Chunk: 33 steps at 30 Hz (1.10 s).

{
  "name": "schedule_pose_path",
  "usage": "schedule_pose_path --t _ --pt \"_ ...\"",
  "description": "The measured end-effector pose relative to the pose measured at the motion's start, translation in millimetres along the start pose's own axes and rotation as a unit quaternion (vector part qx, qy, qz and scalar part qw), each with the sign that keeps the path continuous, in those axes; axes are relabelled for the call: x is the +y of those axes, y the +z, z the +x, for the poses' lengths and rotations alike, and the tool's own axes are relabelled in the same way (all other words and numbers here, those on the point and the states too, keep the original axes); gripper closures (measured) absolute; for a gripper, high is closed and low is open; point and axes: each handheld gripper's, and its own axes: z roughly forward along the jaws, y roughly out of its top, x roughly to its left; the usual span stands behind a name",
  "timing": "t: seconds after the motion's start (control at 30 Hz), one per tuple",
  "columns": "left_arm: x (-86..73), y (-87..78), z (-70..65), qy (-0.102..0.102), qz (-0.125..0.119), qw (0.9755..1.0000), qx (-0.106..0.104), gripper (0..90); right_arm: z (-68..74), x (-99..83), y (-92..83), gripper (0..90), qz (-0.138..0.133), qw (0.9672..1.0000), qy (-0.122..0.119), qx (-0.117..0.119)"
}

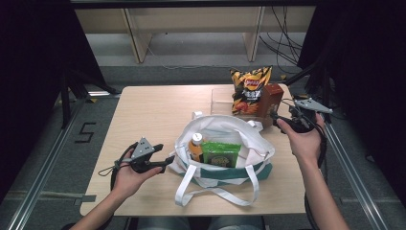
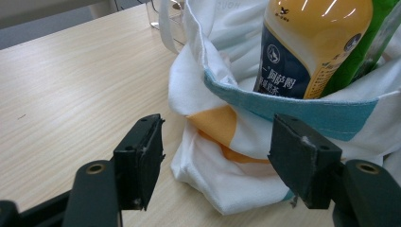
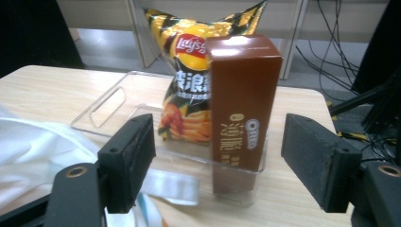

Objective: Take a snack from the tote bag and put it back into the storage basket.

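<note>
Right gripper view looks along the right gripper [image 3: 217, 156], whose fingers [image 3: 127, 161] stand wide apart and hold nothing; straight ahead between them rises the tall brown cardboard biscuit box [image 3: 242, 106], standing upright at the near right corner of a clear plastic tray [image 3: 111, 106]. Behind the box and a little to the left of the fingers leans the yellow-and-black crisp bag [image 3: 191, 75]. The box reads "OREO" in a small oval with Chinese characters beside it that I cannot make out with certainty; the bag carries the red Lay's roundel over large white Chinese lettering. If the box is the next thing to go, it may topple should one pad meet it before the other, since it is tall and narrow, and the tray wall in front could catch a low approach or be dragged along. In the left gripper view the left gripper [image 2: 217, 165] is also spread wide and empty, its fingers straddling the bunched corner of the white canvas tote bag with teal and orange panels [image 2: 222, 156] on the pale wooden table [image 2: 71, 90]. Beyond the fingertips, inside the bag, stands an orange-yellow drink bottle [image 2: 307, 42] with a dark blue Chinese label, touching a green packet [image 2: 373, 47]. A loose pinch there may slip off the fabric.
</note>
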Motion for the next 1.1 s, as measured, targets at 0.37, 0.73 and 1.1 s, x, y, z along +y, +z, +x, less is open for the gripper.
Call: schedule_pose_path --t 0.37,0.73,1.1 --pt "0.2 -1.1 0.5 0.001 -0.001 1.0 0.001 35.0 20.3 -8.3 -13.2 36.2 -0.001 0.9976 -0.001 0.069" --pt "0.1 -1.0 0.5 -0.001 -0.001 1.0 0.003 35.0 48.9 -16.0 -21.9 37.7 0.001 0.9894 -0.028 0.142" --pt "0.7 -1.1 -1.2 0.001 0.0 1.0 0.003 35.0 64.5 -25.1 -27.9 38.8 0.012 0.9824 -0.043 0.182"
